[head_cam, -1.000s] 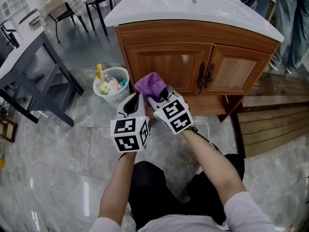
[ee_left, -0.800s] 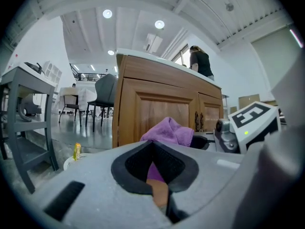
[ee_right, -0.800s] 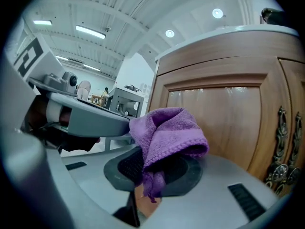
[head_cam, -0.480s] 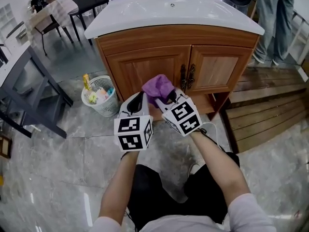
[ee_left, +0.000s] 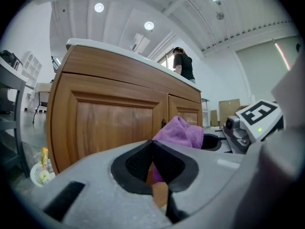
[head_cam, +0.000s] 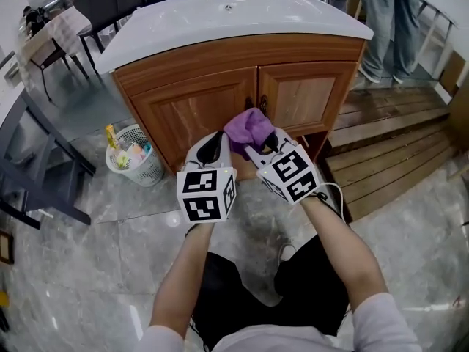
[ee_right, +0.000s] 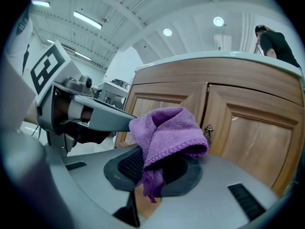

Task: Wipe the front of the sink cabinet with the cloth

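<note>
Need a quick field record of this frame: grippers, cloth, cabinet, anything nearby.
left gripper: shut, nothing in it, beside the right one
right gripper: shut on cloth
cloth state: purple, bunched, held in front of the door seam; contact with the wood unclear
sink cabinet: two wooden doors closed, white sink top
nearby: white waste basket on the floor, left of the cabinet
</note>
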